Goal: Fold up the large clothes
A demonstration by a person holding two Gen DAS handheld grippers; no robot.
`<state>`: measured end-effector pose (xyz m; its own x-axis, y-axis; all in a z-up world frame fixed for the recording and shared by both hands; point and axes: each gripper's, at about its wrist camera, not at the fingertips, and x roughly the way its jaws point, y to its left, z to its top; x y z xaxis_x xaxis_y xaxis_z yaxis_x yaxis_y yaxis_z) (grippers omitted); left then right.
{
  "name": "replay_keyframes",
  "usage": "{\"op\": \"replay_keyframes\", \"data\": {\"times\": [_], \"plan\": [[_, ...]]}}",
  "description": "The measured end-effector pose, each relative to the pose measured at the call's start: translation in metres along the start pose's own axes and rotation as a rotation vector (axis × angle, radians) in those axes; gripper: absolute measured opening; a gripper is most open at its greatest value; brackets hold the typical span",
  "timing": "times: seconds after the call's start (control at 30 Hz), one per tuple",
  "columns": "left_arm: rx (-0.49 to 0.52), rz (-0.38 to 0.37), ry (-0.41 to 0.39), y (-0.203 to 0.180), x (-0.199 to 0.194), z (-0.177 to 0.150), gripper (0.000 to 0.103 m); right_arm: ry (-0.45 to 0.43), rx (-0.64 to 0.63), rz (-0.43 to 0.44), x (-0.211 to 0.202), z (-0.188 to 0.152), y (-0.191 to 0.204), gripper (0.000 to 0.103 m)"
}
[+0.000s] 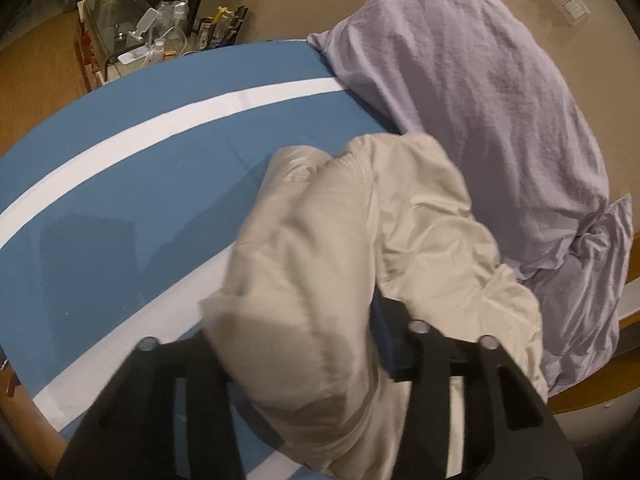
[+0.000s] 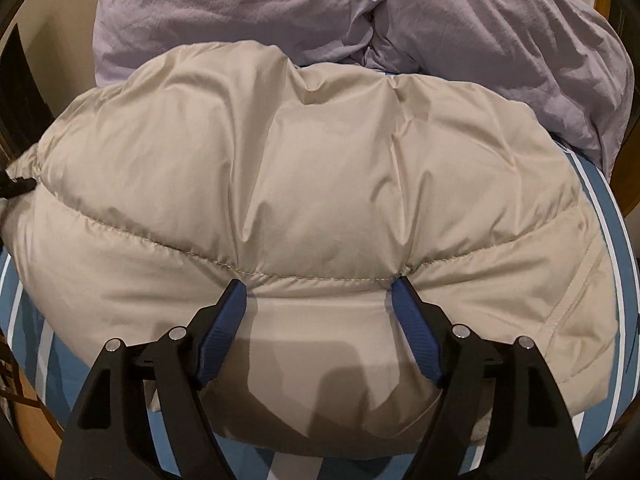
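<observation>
A beige puffer jacket (image 2: 312, 184) lies bunched on a blue cloth with white stripes (image 1: 120, 184). In the left wrist view a thick fold of the jacket (image 1: 304, 280) passes between my left gripper's (image 1: 304, 344) fingers and is lifted off the cloth; the left gripper is shut on it. In the right wrist view my right gripper (image 2: 318, 296) is open, its blue pads (image 2: 412, 328) pressing down on the jacket's near edge just below a stitched seam.
A crumpled lilac garment (image 1: 480, 92) (image 2: 360, 8) lies behind the jacket at the far side. A glass side table with bottles and pens (image 1: 152, 40) stands beyond the blue cloth. A wooden edge (image 1: 600, 392) runs at the right.
</observation>
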<state>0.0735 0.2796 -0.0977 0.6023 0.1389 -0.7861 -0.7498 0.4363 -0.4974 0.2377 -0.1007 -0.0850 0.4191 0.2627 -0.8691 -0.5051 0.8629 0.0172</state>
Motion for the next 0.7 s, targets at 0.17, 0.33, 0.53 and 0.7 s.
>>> {"op": "replay_keyframes", "data": {"times": [0.17, 0.33, 0.53, 0.7], "plan": [[0.034, -0.06, -0.018, -0.02, -0.015, 0.005, 0.031, -0.016, -0.027, -0.023, 0.005, -0.006, 0.003, 0.077], [0.084, -0.153, -0.04, -0.049, -0.036, 0.005, 0.03, -0.016, -0.042, -0.033, 0.008, -0.007, 0.005, 0.077], [0.207, -0.305, -0.056, -0.109, -0.067, -0.007, 0.029, -0.016, -0.047, -0.031, 0.007, -0.008, 0.005, 0.077], [0.36, -0.426, -0.037, -0.168, -0.089, -0.036, 0.029, -0.017, -0.045, -0.015, 0.006, -0.006, 0.002, 0.077]]}}
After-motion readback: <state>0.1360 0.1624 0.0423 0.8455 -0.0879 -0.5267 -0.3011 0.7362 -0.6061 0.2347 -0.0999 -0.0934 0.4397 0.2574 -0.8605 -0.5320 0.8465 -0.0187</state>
